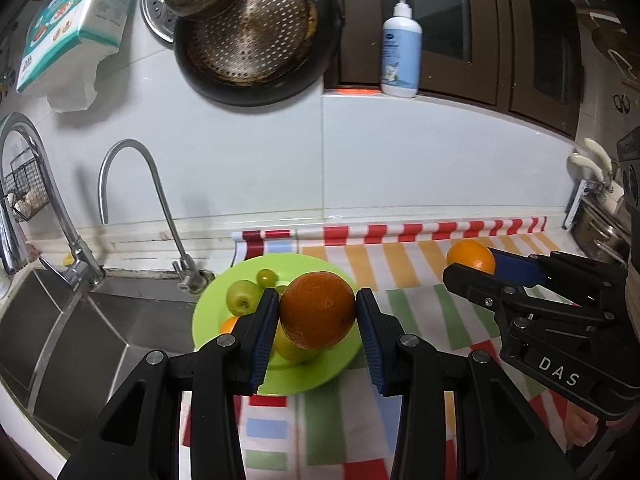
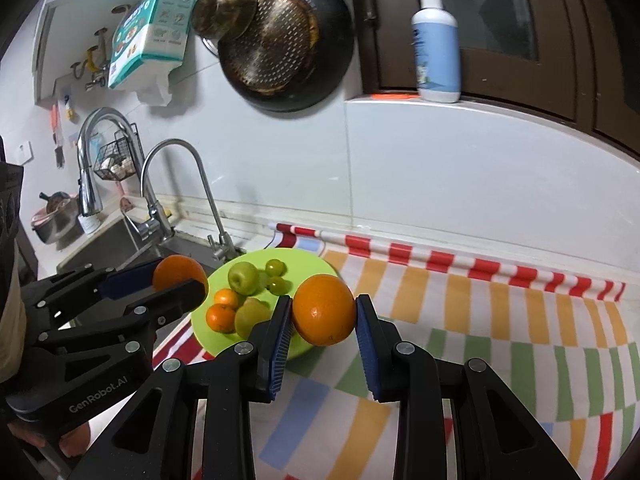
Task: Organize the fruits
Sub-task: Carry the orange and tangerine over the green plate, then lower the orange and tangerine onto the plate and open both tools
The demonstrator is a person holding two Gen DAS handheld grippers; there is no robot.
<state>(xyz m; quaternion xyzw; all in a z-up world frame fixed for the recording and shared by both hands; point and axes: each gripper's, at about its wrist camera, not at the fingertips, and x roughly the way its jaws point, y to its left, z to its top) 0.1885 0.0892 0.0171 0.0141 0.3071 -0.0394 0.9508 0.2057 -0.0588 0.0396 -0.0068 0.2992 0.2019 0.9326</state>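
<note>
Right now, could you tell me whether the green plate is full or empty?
Partly full: the green plate holds green apples and small oranges, with bare rim showing.

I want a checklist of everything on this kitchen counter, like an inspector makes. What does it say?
Surface: striped cloth over the counter beside a steel sink.
Job's things: green plate with green fruits and small oranges.
Clutter: nothing seen on the cloth.
Grippers: left gripper shut on a dark orange; right gripper shut on a bright orange.
Cables: nothing seen.
Surroundings: two taps, hanging pan, pump bottle on a ledge.
</note>
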